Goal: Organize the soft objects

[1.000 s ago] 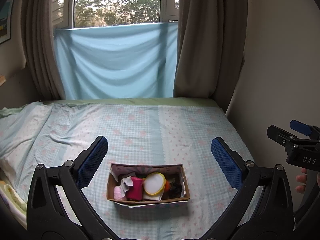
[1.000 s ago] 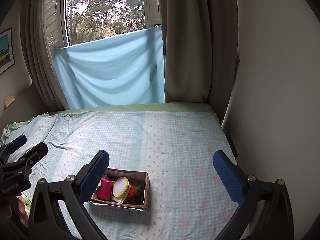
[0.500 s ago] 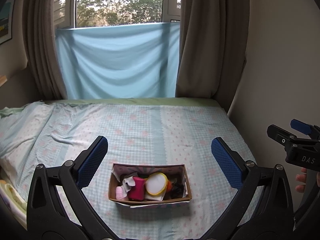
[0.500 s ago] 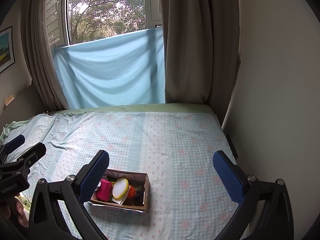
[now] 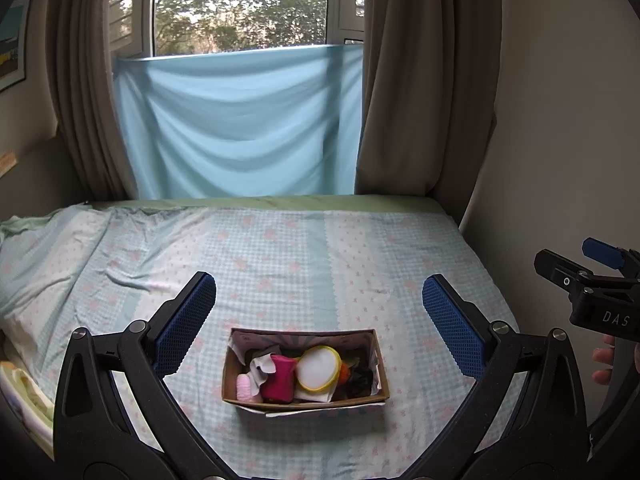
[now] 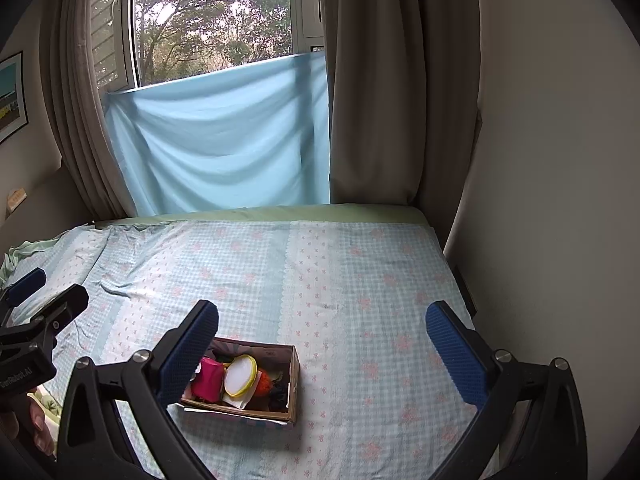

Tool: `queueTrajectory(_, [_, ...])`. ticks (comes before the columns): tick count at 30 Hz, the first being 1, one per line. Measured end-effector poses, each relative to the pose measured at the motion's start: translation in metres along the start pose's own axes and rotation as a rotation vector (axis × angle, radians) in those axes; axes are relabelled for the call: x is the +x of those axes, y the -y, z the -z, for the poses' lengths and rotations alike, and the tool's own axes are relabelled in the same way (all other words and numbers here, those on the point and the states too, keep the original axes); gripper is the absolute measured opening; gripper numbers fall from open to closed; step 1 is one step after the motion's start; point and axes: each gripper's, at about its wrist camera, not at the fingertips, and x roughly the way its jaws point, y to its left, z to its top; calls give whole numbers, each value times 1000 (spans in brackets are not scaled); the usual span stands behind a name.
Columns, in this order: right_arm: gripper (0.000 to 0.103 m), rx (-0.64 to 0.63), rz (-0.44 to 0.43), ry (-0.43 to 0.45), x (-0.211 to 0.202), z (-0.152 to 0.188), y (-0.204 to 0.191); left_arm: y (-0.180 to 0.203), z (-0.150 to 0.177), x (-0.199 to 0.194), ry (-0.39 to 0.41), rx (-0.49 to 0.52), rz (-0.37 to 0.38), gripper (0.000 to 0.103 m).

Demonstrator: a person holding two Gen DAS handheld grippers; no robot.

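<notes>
Two views show much the same scene, and little has shifted over the last second. From the left wrist, the left tool (image 5: 316, 308) hangs above the bed (image 5: 280, 248) with its blue pads spread wide and nothing between them; against the pictures a second and half a second back, the cardboard box (image 5: 304, 400) has slid only slightly lower and to the right in the frame, so the tool has drifted a touch rather than closed in. That box sits near the bed's front edge, about midway along it, and holds the soft objects packed together: a magenta piece (image 5: 279, 376), a pale pink piece (image 5: 244, 388), a white round pad with a yellow rim (image 5: 319, 368), white cloth (image 5: 262, 366) and something dark (image 5: 362, 378) at its right end. The right tool (image 5: 592, 280) shows at the right border, a hand (image 5: 604, 364) below it. From the right wrist, the right tool (image 6: 320, 344) is likewise spread wide and holds nothing, its left pad overlapping the box (image 6: 280, 408) in the frame, and the view has barely moved. The left tool (image 6: 40, 304) and fingers (image 6: 38, 428) show at the left border. No soft thing lies loose on the sheet in either view. With everything gathered in the box and both tools bare and almost still, the scene would suit a box yet to be emptied and sorted as well as one just filled.
</notes>
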Motion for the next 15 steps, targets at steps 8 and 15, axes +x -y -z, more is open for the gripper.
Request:
queueTrajectory(8, [103, 0, -1, 0, 1, 1, 0, -1, -1, 0, 0, 0, -3, 103])
queueTrajectory(15, [103, 0, 1, -1, 3, 1, -1, -5, -2, 1, 3, -4, -5, 103])
